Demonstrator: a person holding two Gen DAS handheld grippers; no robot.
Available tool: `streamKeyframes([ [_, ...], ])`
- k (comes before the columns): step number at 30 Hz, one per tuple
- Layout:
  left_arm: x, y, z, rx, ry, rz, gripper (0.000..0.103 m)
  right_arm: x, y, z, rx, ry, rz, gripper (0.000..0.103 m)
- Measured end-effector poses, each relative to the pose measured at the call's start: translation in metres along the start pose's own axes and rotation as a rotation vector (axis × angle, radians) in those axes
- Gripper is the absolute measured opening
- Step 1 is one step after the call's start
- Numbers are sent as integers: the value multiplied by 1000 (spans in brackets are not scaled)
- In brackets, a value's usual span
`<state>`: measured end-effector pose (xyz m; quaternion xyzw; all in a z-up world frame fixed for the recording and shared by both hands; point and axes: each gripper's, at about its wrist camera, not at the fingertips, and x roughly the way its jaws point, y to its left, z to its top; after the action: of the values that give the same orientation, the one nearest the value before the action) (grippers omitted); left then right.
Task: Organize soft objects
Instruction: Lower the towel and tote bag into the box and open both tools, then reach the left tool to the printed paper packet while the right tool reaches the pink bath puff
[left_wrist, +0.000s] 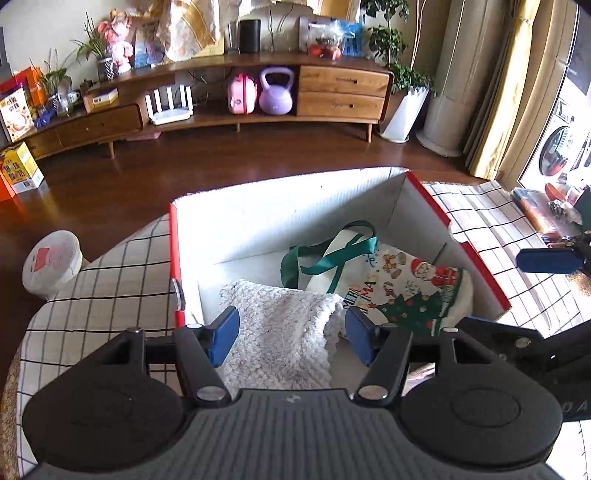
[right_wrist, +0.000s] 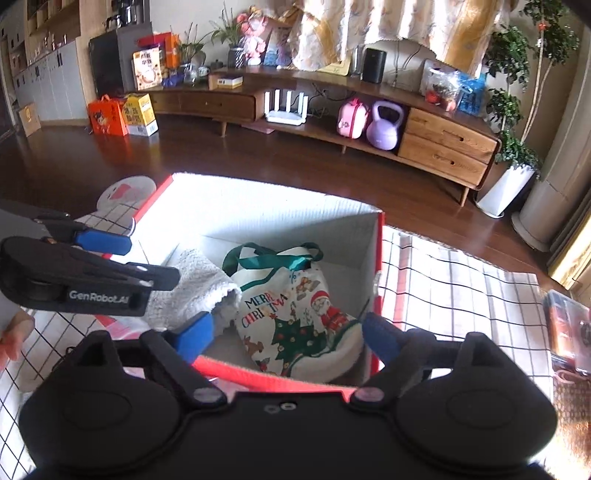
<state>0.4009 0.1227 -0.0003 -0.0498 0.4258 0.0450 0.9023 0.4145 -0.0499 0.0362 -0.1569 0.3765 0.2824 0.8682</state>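
White fleece blanket (left_wrist: 280, 332) lying folded in the left half of the box (left_wrist: 288, 206), near end draped toward the front wall, far end rolled against the Christmas bag (left_wrist: 406, 291). Probably light, limp and thick-piled; likely to sag and unfold if lifted by one corner. Best taken at the folded edge or through the bunched roll, with a deep bite so several layers are caught. Not slippery, not fragile.

Bag flat beside it in the right half, green handles (left_wrist: 325, 254) looped loose on top; thin cloth, floppy, easily lifted by a handle or a pinch of the body.

Left gripper (left_wrist: 291, 338) spread wide, blue pads either side of the blanket, not pressing; contact cannot be told. Right gripper (right_wrist: 291, 336) also spread, hanging over the front wall above the bag, holding nothing.

Box standing on a checked cloth (left_wrist: 103, 280) over the table, wooden floor and a long sideboard (left_wrist: 343, 92) beyond.
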Motion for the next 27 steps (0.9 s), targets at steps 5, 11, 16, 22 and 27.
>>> streamKeyframes([
  [5, -27, -2, -8, -4, -30, 2, 67, -28, 2, -9, 12, -30, -7, 93],
  [11, -59, -4, -25, -1, -56, -7, 68, -60, 5, -22, 34, -54, -7, 94],
  [16, -85, -6, -42, 5, -82, -13, 68, -84, 8, -38, 55, -75, 4, 97],
  [22, -113, -16, -66, 36, -103, -26, 76, -110, 14, -60, 75, -98, 27, 97],
  [27, -133, -22, -89, 50, -112, -48, 79, -132, 16, -83, 83, -128, 38, 101],
])
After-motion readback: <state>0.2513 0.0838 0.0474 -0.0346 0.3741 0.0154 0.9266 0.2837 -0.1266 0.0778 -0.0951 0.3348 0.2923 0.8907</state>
